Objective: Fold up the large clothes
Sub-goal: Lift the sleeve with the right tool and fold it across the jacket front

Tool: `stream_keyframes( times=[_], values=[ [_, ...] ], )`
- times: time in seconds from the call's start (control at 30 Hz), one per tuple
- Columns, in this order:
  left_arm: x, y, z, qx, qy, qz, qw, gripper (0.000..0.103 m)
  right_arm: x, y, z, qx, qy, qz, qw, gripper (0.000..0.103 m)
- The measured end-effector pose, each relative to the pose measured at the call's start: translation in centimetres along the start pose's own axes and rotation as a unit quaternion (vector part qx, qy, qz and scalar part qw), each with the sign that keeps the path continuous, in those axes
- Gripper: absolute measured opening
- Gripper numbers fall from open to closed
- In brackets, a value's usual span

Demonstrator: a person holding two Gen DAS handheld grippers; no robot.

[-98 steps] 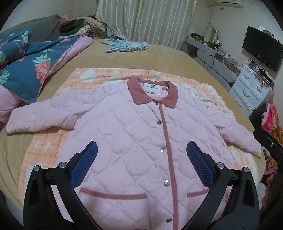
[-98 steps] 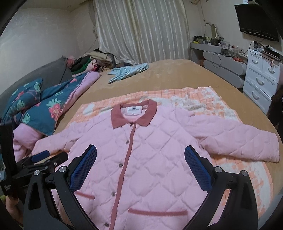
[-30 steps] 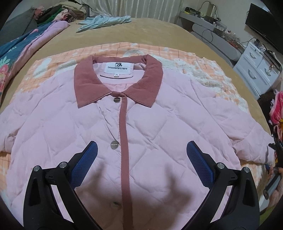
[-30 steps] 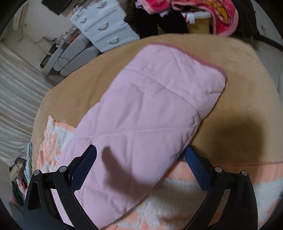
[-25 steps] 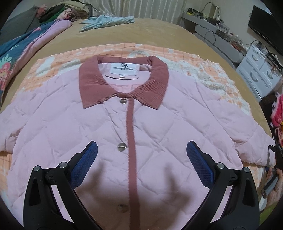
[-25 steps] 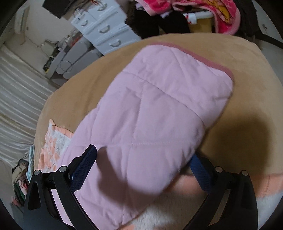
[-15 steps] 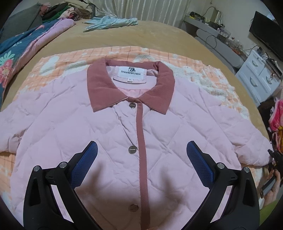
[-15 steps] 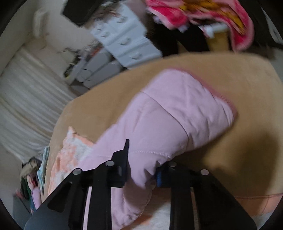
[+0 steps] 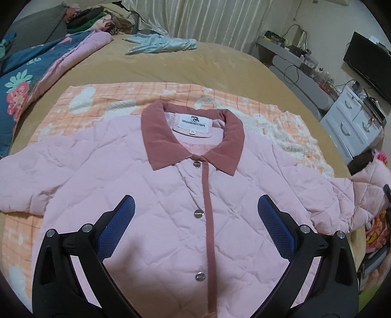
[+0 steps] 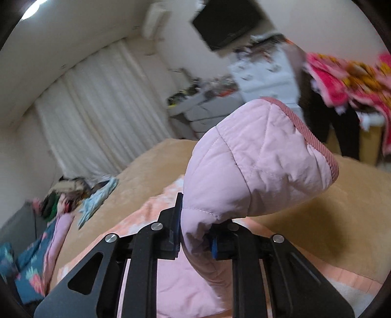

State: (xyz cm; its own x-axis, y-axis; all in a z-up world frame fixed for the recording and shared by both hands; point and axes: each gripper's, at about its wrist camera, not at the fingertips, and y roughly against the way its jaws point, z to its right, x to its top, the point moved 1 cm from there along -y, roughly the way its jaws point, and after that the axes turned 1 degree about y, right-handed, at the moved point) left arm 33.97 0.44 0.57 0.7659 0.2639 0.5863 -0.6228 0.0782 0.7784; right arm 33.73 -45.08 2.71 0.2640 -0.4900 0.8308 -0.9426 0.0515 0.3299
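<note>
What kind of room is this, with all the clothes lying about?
Most likely a lived-in bedroom. A pink quilted jacket lies spread on a wide bed with a tan cover, long curtains hang behind it, and a white chest of drawers stands under a wall-mounted television.

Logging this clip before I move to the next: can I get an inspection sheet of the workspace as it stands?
Surface: tan bed cover with an orange checked blanket spread on it.
Job's things: pink quilted jacket lying face up, buttoned, collar flat; its sleeve is raised off the bed.
Clutter: light blue garment, floral quilt, clothes pile.
Grippers: left claw open above the jacket front, holding nothing; right claw shut on the sleeve.
Cables: wires on the grey desk.
Surroundings: curtains, white drawers, wall TV.
</note>
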Motion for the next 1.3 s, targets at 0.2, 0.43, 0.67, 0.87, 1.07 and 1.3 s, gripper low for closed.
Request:
stream_keyframes(
  times=[0.2, 0.43, 0.67, 0.87, 1.07, 1.3],
  values=[
    [0.6, 2.3, -2.0, 0.002, 0.008, 0.01, 0.9999, 0.094, 0.1, 1.6, -6.5, 0.051, 0.059, 0.005, 0.997, 0.016],
    [1.6, 4.6, -4.2, 0.005, 0.018, 0.019, 0.9996, 0.094, -0.4, 2.8, -12.9, 0.081, 0.113, 0.002, 0.99, 0.016],
    [2.3, 6.7, -5.7, -0.013, 0.032, 0.031, 0.9989, 0.094, -2.0, 2.9, -19.2, 0.097, 0.171, -0.009, 0.98, 0.016],
    [2.4, 7.7, -7.9, -0.02, 0.054, 0.042, 0.9975, 0.094, -3.2, 3.0, -23.9, 0.122, 0.202, -0.016, 0.972, 0.016],
    [2.4, 8.6, -10.1, -0.025, 0.063, 0.055, 0.9962, 0.094, -5.0, 3.3, -28.5, 0.145, 0.231, -0.022, 0.962, 0.016],
    [2.2, 9.1, -12.4, -0.03, 0.083, 0.061, 0.9943, 0.094, -7.3, 2.7, -31.9, 0.163, 0.259, -0.04, 0.951, 0.016]
  ],
)
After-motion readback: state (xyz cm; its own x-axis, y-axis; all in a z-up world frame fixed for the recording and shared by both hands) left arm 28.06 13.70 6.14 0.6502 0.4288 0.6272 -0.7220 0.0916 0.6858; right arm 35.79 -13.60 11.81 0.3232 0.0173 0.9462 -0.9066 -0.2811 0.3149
